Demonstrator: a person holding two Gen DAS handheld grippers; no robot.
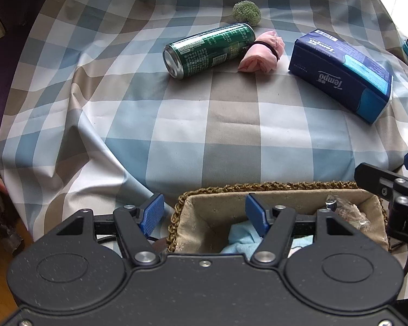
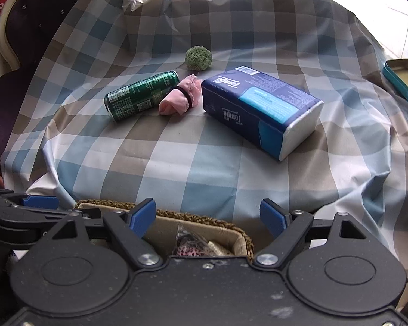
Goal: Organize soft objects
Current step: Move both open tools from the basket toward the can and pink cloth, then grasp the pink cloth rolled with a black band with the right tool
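Across the checked surface, left to right: green can, pink cloth roll, tissue pack; basket nearest. Left hand-held gripper and right hand-held gripper both gape empty. Best approach: straddle the roll crosswise, avoiding the can touching it.

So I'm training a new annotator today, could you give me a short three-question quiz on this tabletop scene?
1. True or false: the green can stands upright.
2. Which thing lies between the can and the blue tissue pack? A) green pompom B) pink cloth roll C) teal tin
3. Fill in: the woven basket already holds a light ___ cloth.

Key:
1. False; it lies on its side on the checked tablecloth.
2. B, the pink cloth roll, bound with a dark band. The green pompom sits behind the can.
3. Blue.
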